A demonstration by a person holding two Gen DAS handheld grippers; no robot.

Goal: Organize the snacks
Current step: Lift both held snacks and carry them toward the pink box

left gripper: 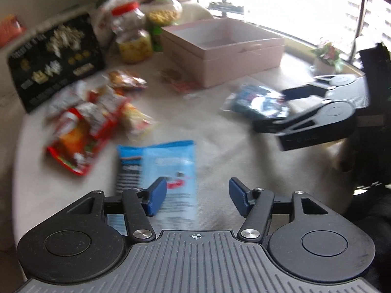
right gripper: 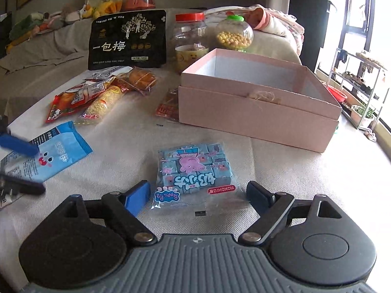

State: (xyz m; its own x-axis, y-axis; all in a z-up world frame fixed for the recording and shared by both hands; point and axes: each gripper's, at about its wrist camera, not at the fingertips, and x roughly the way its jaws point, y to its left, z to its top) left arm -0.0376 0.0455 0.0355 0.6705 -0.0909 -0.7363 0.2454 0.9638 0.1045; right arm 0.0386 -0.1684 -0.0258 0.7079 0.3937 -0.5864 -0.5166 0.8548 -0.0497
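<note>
So the candy pack (right gripper: 195, 171), the blue one with the pink pig on it, is lying flat on the table cloth (right gripper: 281, 171) right between the fingers of the right gripper (right gripper: 198, 199). Those fingers are spread wide and not touching it, one each side of its near end, nothing held. Straight past the fingertips, a bit to the right, sits the pink box (right gripper: 259, 117), lid off and empty from what I can see.

Left gripper (left gripper: 198, 195) is open too, holding nothing. The light blue packet (left gripper: 168, 171) lies flat under and just ahead of its left finger (left gripper: 156, 195). Further out to the left there's the pile of snack bags (left gripper: 85, 127), then the black pouch (left gripper: 56, 58) and jars (left gripper: 132, 36) behind.
</note>
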